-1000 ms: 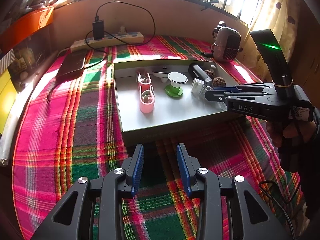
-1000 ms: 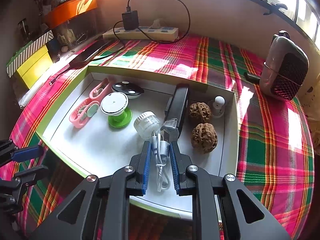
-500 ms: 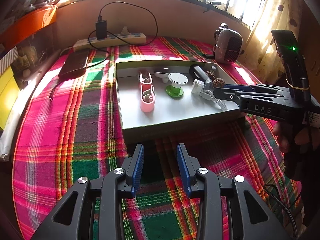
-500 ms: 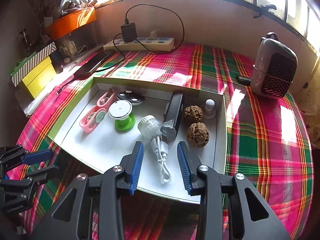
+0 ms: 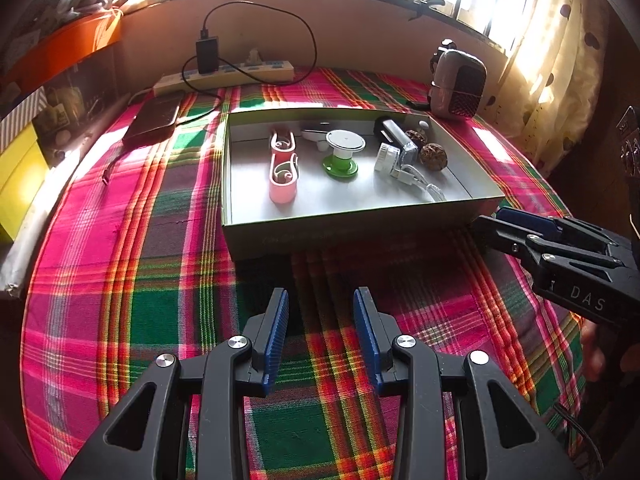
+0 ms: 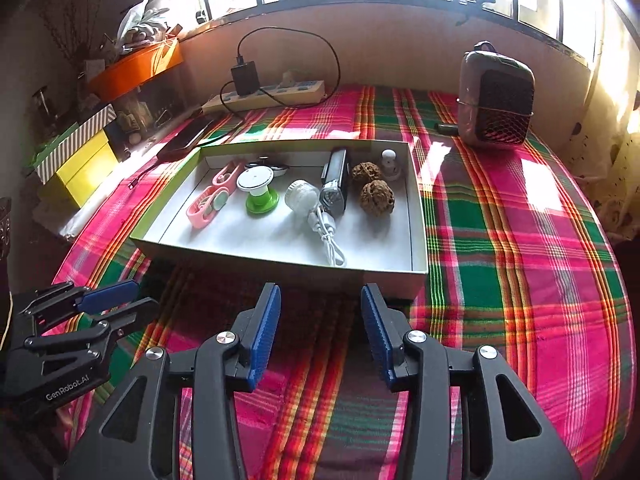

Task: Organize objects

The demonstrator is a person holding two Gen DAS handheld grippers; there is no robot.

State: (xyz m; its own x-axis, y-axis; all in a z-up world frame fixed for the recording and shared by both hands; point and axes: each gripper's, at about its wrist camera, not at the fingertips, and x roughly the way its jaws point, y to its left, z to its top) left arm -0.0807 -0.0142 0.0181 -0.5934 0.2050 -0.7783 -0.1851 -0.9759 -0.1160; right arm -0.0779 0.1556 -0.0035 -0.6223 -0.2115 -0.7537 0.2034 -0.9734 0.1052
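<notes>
**Both tools empty, the box filled**

Under a sunlit barred window, a table in pink-and-green plaid cloth [image 6: 500,240] carries a shallow white cardboard box [image 6: 416,216] that gathers the small items. A coiled white charging cable [image 6: 328,236] lies inside, near its front wall. Left tool [image 5: 320,332]: jaws apart, holding nothing. Right tool [image 6: 320,332]: jaws opening, nothing between them, probably just clear of the box

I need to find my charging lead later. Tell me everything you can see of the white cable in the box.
The white cable is short, glossy like plastic, folded into a loose loop with white plugs at one end. It lies flat on the box floor near the front wall, its plug end against the clear round jar and the black device. No claw touches it.
</notes>
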